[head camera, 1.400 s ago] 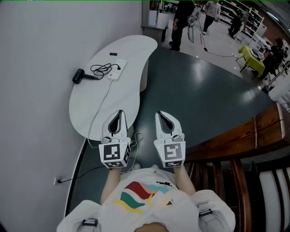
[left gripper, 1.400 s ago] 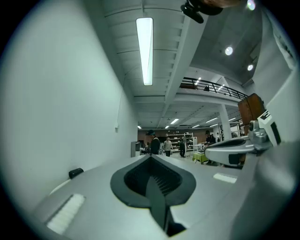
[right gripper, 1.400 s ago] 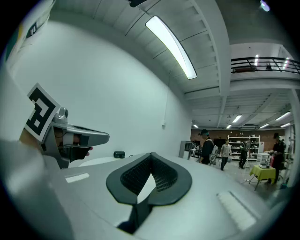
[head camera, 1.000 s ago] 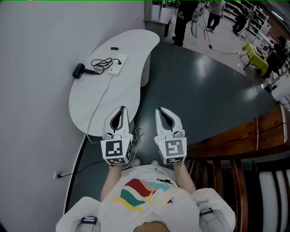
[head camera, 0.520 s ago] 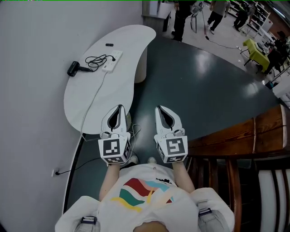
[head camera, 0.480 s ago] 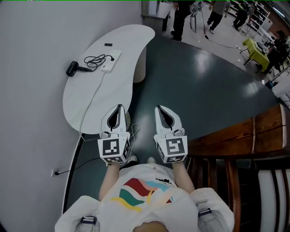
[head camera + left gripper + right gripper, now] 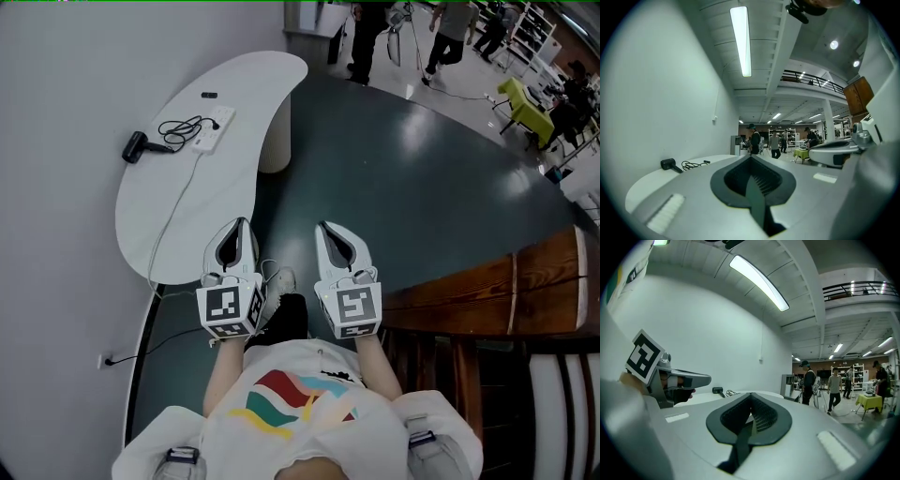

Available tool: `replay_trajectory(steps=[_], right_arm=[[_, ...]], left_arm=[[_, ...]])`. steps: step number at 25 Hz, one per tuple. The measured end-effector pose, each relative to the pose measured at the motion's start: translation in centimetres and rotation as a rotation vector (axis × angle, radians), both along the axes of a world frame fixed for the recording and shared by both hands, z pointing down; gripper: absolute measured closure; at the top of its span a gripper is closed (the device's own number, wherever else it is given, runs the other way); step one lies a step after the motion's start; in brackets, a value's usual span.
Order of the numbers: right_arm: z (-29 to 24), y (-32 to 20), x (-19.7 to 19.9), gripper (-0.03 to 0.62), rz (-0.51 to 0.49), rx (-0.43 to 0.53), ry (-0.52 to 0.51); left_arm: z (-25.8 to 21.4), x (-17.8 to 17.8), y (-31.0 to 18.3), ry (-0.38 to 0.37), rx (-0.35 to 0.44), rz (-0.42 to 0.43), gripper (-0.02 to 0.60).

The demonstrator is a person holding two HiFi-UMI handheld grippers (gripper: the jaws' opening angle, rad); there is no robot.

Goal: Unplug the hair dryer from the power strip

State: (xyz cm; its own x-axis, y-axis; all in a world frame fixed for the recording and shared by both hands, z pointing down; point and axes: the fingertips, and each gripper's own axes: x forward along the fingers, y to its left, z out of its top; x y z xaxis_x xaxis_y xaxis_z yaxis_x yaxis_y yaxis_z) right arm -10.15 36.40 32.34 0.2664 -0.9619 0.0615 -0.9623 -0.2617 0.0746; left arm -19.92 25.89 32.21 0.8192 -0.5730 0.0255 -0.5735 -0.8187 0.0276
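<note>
At the far end of the white table [image 7: 220, 202], the hair dryer [image 7: 135, 147] lies near the power strip [image 7: 210, 130], cord apparently still plugged in; since a second ago a shoe [image 7: 280, 281] has stepped into view between the grippers, so only the approach is under way. Left gripper [image 7: 237, 228] and right gripper [image 7: 325, 228] are fully closed, empty, well apart from the dryer; no legible writing, only square markers.

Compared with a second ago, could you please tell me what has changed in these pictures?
The person appears to have stepped: a shoe now shows between the grippers, and the white table has slid up-left in the head view. Nothing was grasped. The left gripper and right gripper stay shut, empty, side by side; hair dryer and power strip lie untouched.
</note>
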Motion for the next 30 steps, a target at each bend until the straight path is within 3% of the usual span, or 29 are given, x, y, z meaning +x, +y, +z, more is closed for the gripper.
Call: replay_trajectory(steps=[9, 17, 24, 30], right_arm=[[1.0, -4.8, 6.7, 0.580, 0.031, 0.007, 0.014], [1.6, -16.6, 15.2, 0.580, -0.005, -0.028, 0.005], [-2.3, -31.1, 20.6, 0.580, -0.168, -0.020, 0.030], [-1.4, -39.6, 22.8, 0.580, -0.255, -0.046, 0.024]], left_arm=[[1.1, 7.1, -5.9, 0.009, 0.014, 0.032, 0.582], [1.4, 15.7, -17.3, -0.014, 0.018, 0.006, 0.583], [0.1, 20.6, -29.5, 0.007, -0.024, -0.112, 0.582], [1.2, 21.4, -36.3, -0.004, -0.037, -0.216, 0.583]])
